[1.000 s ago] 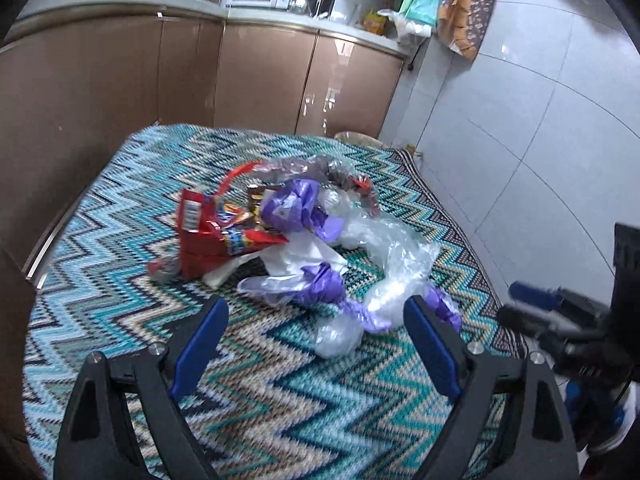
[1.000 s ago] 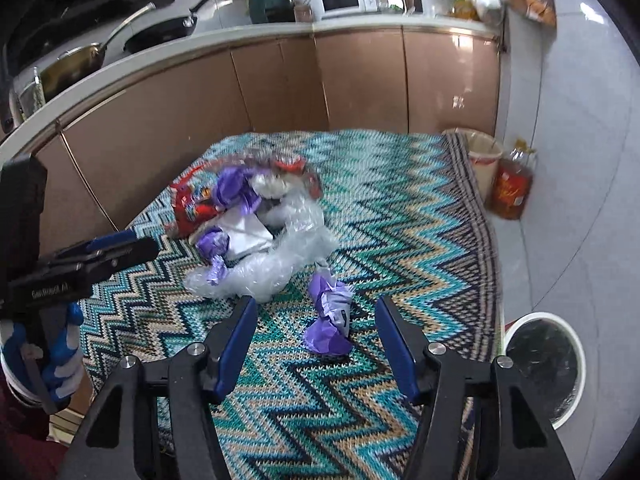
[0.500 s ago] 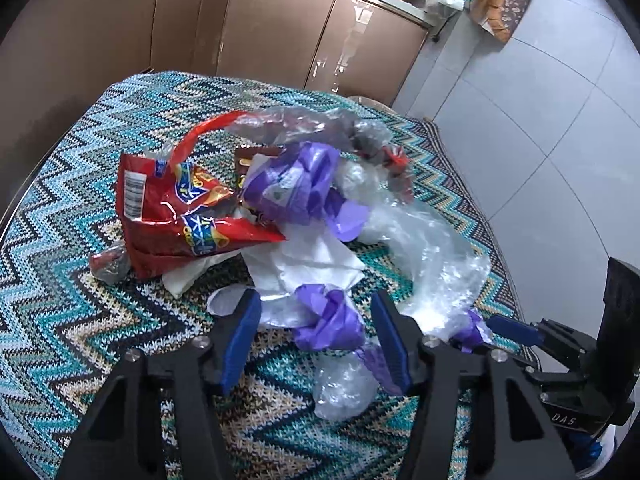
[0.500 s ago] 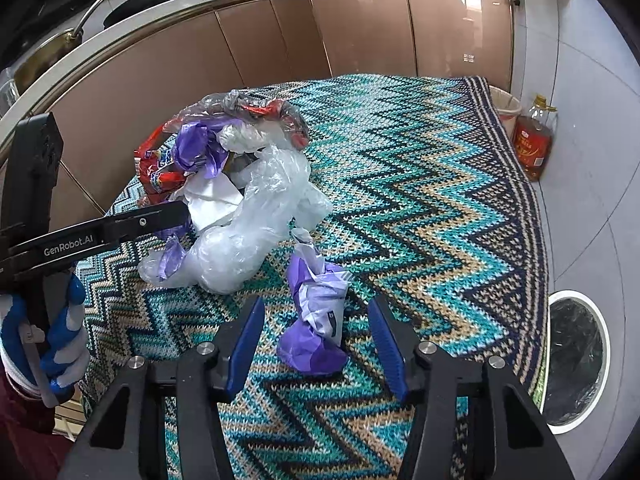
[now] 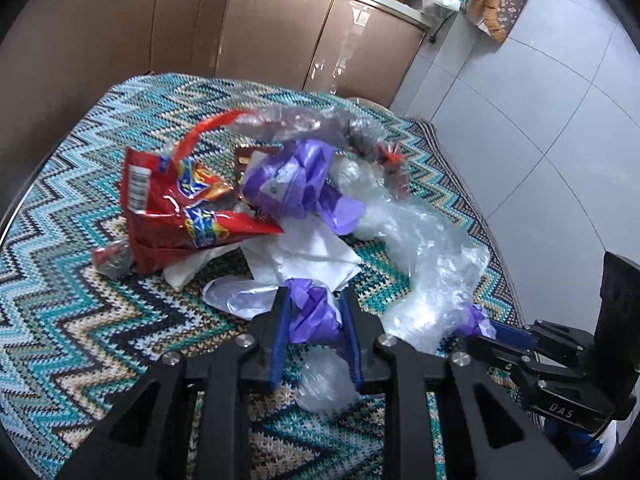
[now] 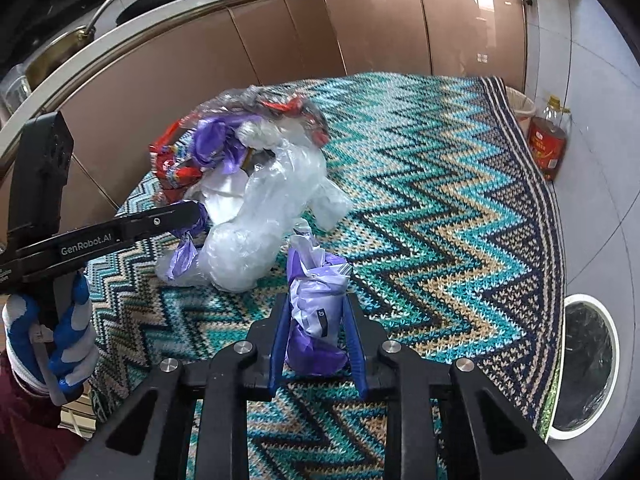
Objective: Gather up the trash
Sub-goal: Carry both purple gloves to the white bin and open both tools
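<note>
Wide zigzag-knit cloth (image 6: pixel 440 208) spread over the counter, bare and open to the right, dropping off at a dark-banded edge above tiled floor. White-rimmed bin (image 6: pixel 586 364) waiting just below that edge; oil bottle (image 6: pixel 548 144) and small basket (image 6: pixel 520 106) further along. Plenty of clear room on that side for a swing across.

Trash heap left of centre: clear plastic bag (image 6: pixel 264 236), feather-light, slippery, sure to drag neighbours along. Red snack bag (image 5: pixel 180 216), crinkly foil, stiffer, best pinched at a flat corner. White paper (image 5: pixel 316 252) limp beneath.

Left hand-held gripper (image 5: pixel 316 336) just closed down, pads squeezing a purple wrapper (image 5: pixel 314 312) at the near rim of the heap; soft film, bunching into the pinch, clear plastic touching it below. Right hand-held gripper (image 6: pixel 316 340) likewise just narrowed onto a separate purple-and-white wrapper (image 6: pixel 316 304) standing alone on bare cloth, held about its middle. Both light, neither fragile; main risk a slide out of the pads on lifting.
</note>
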Tool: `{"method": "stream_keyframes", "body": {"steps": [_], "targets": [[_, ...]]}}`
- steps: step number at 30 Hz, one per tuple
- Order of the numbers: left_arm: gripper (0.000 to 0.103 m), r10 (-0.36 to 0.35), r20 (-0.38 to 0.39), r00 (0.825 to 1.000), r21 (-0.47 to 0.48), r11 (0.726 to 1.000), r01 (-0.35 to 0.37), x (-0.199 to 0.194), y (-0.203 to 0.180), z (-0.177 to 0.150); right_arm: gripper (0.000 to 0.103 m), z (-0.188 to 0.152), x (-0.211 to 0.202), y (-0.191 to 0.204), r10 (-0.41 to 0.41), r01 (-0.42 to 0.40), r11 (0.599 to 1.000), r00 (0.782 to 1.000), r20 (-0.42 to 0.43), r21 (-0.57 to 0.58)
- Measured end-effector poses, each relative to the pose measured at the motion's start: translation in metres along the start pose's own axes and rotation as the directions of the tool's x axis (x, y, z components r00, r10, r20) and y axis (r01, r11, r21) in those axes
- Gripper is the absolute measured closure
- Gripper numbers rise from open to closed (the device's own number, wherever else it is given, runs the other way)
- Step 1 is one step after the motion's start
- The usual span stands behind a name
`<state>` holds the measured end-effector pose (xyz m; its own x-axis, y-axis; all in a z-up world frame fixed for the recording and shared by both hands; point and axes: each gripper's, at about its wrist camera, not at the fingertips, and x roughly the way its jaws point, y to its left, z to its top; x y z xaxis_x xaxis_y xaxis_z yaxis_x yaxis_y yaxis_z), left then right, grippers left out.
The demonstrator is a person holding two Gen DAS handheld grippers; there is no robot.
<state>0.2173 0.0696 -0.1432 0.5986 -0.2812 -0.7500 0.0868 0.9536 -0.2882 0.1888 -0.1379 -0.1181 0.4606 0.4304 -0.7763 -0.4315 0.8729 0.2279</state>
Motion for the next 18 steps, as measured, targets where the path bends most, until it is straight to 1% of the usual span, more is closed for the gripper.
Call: {"method": "stream_keyframes", "body": {"steps": [5,11,13,16,18], "targets": [[0.08,0.022,0.044,0.999,0.007,1.0,-0.022,-0.029,-0.007,-0.006,0.078,-0.008,-0.021,0.004,0.007,-0.007,1.0,0.999,0.041,-0.007],[0.08,0.071,0.125,0.99,0.025,0.997,-0.075,-0.07,-0.018,-0.005,0.078,-0.022,-0.054,0.004,0.022,-0.023,1.0,0.994,0.111,0.001],[0.08,0.075,0.141,0.987,0.037,0.996,-0.081,-0.079,-0.025,-0.003,0.078,-0.027,-0.065,0.002,0.027,-0.028,1.0,0.99,0.137,0.004],[0.08,0.054,0.157,0.986,0.081,0.994,-0.068,-0.089,-0.047,-0.001,0.078,-0.036,-0.081,-0.007,0.027,-0.032,0.999,0.984,0.176,0.026],[0.08,0.014,0.148,0.989,0.123,0.992,-0.032,-0.088,-0.072,0.003,0.078,-0.044,-0.093,-0.023,0.011,-0.023,0.998,0.979,0.204,0.056]]}}
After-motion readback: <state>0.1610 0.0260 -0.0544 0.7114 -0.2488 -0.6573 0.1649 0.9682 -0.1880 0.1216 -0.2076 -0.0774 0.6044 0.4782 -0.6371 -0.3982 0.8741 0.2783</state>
